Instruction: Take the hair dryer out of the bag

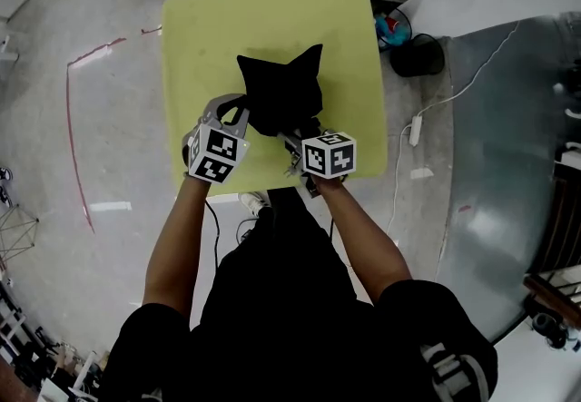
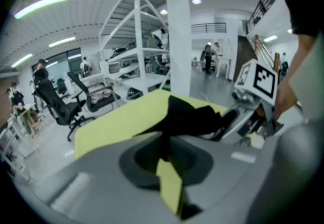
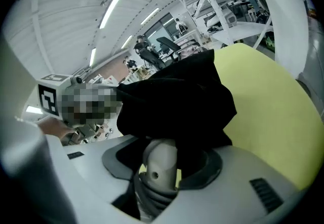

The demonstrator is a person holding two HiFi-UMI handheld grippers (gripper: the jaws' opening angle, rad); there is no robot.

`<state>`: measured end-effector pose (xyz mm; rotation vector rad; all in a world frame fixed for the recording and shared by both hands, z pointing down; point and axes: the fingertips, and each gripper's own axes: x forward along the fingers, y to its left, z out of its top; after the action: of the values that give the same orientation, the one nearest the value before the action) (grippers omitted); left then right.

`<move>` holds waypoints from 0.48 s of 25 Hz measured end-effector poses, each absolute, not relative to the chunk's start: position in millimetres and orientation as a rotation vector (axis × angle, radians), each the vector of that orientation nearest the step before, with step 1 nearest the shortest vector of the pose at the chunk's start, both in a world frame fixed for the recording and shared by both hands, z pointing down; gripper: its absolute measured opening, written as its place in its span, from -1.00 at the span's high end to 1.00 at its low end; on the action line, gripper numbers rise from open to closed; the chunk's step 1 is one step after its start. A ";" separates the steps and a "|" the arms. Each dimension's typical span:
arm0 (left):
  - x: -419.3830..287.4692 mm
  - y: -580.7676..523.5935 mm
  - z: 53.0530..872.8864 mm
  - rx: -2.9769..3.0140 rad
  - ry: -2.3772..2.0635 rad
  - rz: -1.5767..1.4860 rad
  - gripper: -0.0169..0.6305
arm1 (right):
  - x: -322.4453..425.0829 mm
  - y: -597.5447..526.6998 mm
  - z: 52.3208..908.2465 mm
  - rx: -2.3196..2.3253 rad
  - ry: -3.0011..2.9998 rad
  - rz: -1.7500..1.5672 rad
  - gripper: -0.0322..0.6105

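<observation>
- Worktop (image 1: pixel 272 19): yellow-green, square, on a grey floor.
- Bag (image 1: pixel 281 92): black, soft cloth, lying on the near half of the worktop. Its far corners stick up in two points.
- Left hand-held gripper (image 1: pixel 238 119): at the bag's near-left edge. In the left gripper view its jaws are pressed together on a thin fold of the black cloth, with a sliver of worktop showing below.
- Right hand-held gripper (image 1: pixel 290 141): at the bag's near-right edge, close beside the left one.
- Dryer (image 3: pixel 158 162): only a pale grey handle shows, with a small screw hole and a ribbed cord sleeve at its end. It pokes out of the bag's mouth toward the camera. The rest is hidden in the cloth.
- Right jaws pinch that handle. The bag's cloth bunches just above and to the right of it.
- From the head view the dryer cannot be made out.
- Person: bare forearms and a dark top, standing at the worktop's near edge.
- Floor right of the worktop: black bin (image 1: pixel 418 55), and a white cable (image 1: pixel 454 87) running to a power strip (image 1: pixel 416 130).
- Floor left: red tape line (image 1: pixel 74 132).
- Background in the left gripper view: white rack (image 2: pixel 139 46) and a black chair (image 2: pixel 55 104).
</observation>
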<state>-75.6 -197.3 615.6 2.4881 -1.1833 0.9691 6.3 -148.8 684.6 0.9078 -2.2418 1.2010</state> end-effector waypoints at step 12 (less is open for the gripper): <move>-85.9 -190.7 614.4 2.454 -1.206 0.989 0.88 | 14.5 -110.9 666.9 0.655 -2.360 1.288 0.33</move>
<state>-85.9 -190.7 614.4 2.4541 -1.2061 0.9888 14.5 -110.9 666.9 0.6552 -2.3598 1.2883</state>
